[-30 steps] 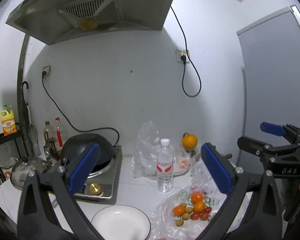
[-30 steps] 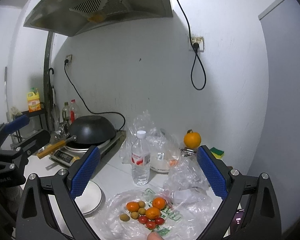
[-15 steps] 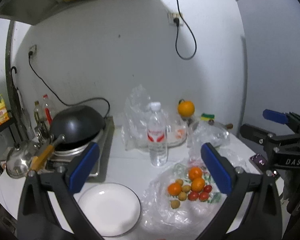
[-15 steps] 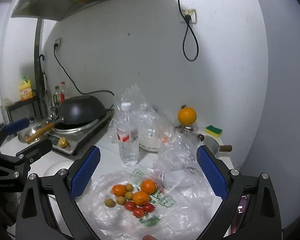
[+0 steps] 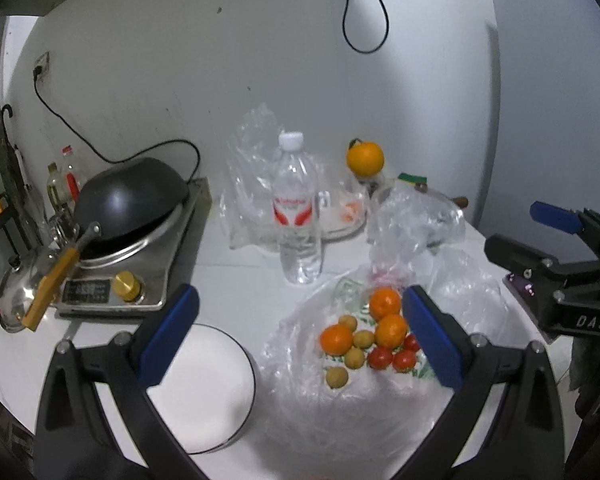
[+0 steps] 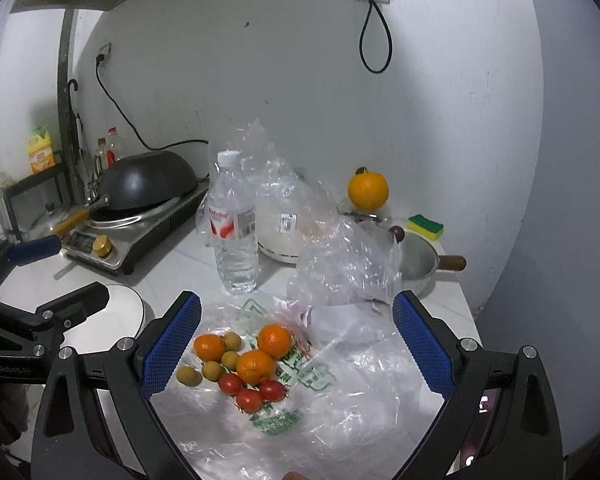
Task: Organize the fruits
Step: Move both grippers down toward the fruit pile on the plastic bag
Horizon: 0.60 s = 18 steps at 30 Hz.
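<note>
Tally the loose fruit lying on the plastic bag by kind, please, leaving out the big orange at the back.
Small oranges: 3
Red cherry tomatoes: 3
Small yellow-brown round fruits: 4
Total on the plastic bag: 10

Bare counter (image 5: 236, 280) lies open between stove (image 5: 140, 264) and water bottle (image 5: 298, 216); crumpled bag (image 5: 412, 224) crowds the right.
</note>
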Tool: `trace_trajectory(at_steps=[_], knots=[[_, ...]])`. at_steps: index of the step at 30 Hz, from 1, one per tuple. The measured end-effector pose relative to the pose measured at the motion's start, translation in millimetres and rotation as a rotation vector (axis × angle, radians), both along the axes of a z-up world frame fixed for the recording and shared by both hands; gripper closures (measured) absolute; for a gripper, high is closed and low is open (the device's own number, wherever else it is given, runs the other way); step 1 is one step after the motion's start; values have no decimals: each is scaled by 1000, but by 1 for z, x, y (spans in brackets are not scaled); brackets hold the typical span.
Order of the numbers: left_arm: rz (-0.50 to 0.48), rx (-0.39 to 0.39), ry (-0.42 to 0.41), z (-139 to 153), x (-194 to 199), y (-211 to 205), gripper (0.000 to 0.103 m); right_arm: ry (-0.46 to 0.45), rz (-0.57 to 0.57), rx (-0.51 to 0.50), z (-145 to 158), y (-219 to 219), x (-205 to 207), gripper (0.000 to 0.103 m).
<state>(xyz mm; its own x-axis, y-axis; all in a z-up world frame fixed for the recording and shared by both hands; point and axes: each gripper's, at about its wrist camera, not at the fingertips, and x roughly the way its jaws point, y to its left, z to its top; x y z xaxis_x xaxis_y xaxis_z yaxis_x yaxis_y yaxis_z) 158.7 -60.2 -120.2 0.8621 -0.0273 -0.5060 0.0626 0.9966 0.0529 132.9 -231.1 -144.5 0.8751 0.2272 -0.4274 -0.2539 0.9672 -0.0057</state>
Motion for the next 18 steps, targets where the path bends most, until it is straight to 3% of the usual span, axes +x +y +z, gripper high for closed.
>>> trace_trajectory(at_steps=[6, 8, 12, 14, 18], knots=[[-14, 11, 53, -17, 8, -4, 1, 41, 16, -2, -15, -3, 7, 9], [-25, 20, 69, -24, 9, -7, 1, 65, 24, -10, -23, -4, 11, 19], [-55, 46, 106, -39, 15, -16, 2, 108, 38, -16, -37, -5, 18, 27], [-70, 60, 111, -45, 17, -21, 2, 126, 52, -16, -43, -4, 21, 36], [-98, 76, 146, -57, 23, -30, 13, 167, 79, -21, -58, -2, 28, 47]])
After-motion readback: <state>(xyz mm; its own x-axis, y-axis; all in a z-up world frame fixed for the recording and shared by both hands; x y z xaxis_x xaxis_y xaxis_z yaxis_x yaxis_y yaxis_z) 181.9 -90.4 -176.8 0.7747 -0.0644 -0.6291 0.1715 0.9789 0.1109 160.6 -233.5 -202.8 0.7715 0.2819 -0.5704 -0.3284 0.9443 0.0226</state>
